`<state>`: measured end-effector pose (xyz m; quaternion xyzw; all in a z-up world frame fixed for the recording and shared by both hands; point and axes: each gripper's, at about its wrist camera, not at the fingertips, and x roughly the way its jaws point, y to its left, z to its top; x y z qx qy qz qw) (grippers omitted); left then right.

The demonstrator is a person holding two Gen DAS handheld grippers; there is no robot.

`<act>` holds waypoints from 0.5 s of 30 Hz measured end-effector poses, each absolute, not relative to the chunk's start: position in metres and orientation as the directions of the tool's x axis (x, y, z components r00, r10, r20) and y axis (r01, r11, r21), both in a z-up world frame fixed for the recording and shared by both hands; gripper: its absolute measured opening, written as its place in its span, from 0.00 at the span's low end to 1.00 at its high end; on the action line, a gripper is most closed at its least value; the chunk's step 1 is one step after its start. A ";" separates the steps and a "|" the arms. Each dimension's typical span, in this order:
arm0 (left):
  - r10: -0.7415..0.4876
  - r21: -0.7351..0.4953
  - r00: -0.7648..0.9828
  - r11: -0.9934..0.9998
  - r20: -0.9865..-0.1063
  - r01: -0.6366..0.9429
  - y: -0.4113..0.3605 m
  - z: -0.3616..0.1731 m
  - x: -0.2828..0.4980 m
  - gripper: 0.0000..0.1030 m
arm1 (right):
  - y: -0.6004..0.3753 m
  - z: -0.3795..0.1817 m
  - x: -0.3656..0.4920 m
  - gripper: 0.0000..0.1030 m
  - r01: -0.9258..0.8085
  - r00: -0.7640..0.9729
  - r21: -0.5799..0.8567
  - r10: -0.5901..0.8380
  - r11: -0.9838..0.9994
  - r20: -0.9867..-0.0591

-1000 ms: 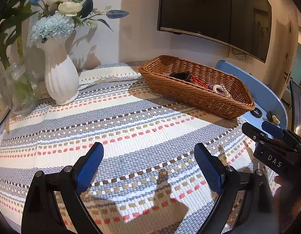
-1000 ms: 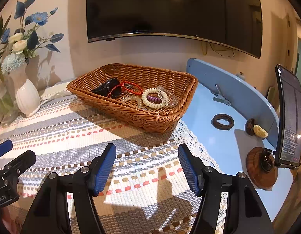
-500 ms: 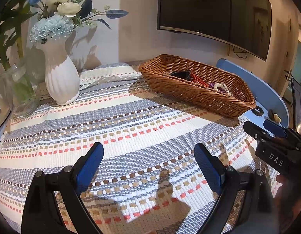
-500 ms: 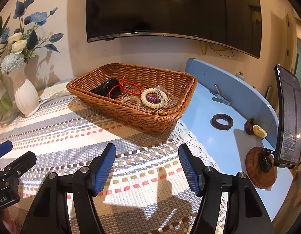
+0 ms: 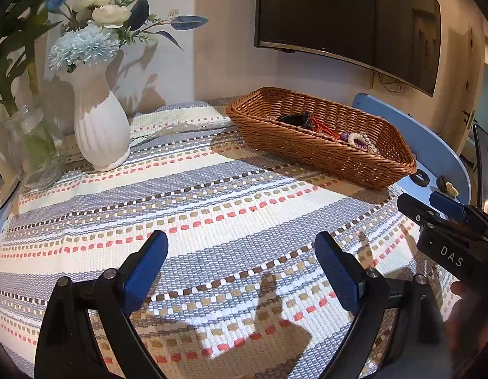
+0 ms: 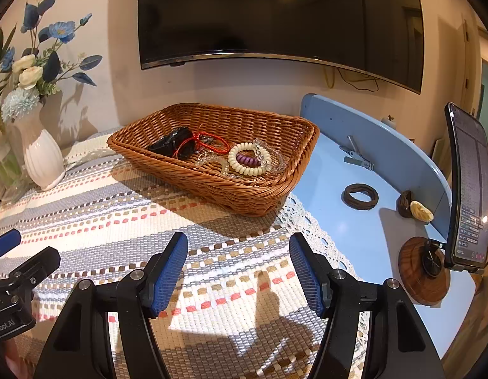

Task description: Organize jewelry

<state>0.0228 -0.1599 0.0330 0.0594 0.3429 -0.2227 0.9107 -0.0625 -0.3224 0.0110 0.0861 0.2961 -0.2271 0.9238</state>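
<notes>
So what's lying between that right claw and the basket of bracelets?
Only bare striped tablecloth between the right gripper and wicker basket, seen in the right wrist view.

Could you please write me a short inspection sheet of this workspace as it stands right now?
Surface: pale blue table, partly under a striped woven cloth.
Job's things: brown wicker basket holding a cream bead bracelet, red cord and a black item; dark brown ring outside on the table.
Clutter: white ribbed vase of flowers; phone on a round wooden stand.
Grippers: left hand-held gripper and right hand-held gripper open, empty, above the cloth.
Cables: yellow wire under the wall screen.
Surroundings: beige wall.
</notes>
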 end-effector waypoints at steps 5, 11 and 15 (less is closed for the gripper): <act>-0.366 -0.043 0.661 0.892 -0.656 0.451 -0.160 0.032 0.024 0.92 | -0.324 0.011 -0.062 0.66 0.472 0.721 0.037 -0.361 0.881 -0.591; -0.360 -0.033 0.659 0.891 -0.660 0.454 -0.161 0.030 0.024 0.92 | -0.326 0.011 -0.063 0.66 0.472 0.724 0.053 -0.352 0.880 -0.593; -0.354 -0.027 0.658 0.891 -0.665 0.453 -0.162 0.028 0.025 0.92 | -0.325 0.011 -0.065 0.66 0.471 0.727 0.058 -0.351 0.880 -0.590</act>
